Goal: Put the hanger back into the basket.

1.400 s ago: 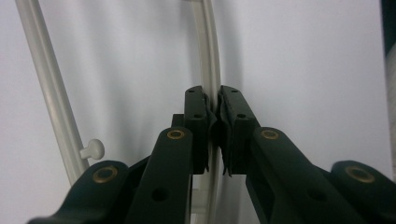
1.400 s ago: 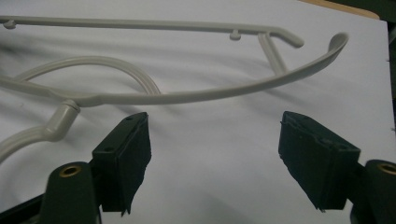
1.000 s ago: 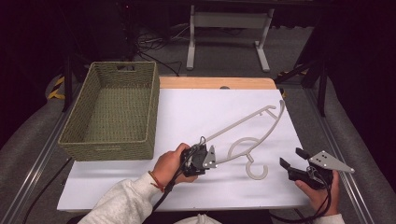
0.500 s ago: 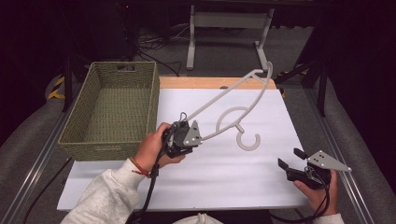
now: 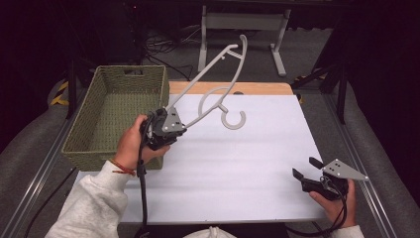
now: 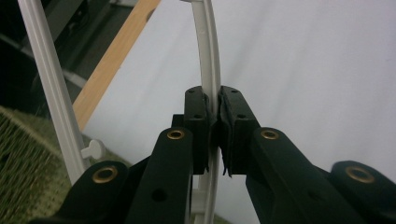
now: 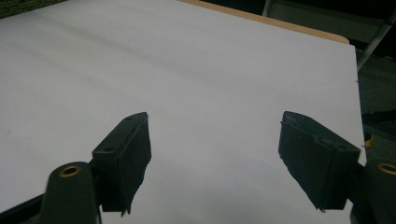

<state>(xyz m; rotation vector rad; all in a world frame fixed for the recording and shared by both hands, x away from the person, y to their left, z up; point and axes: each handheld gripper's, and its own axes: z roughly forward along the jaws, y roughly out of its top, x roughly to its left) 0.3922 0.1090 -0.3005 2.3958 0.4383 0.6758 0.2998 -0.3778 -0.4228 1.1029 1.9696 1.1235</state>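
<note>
A pale grey plastic clothes hanger is held up in the air, tilted, its hook hanging over the white table top. My left gripper is shut on one end of it, next to the basket's right wall. In the left gripper view the hanger's thin arm runs up between the closed pads, and its straight bar passes at the left. My right gripper rests low at the table's front right, open, with nothing between its fingers.
A woven green basket stands on the left side of the white table. The table's wooden back edge is behind. A metal stand is on the floor beyond. Dark rails run along both sides.
The left gripper has lifted the hanger off the table and carried it left and back toward the basket, tilting it upward. The right gripper has stayed at the front right, still open.
</note>
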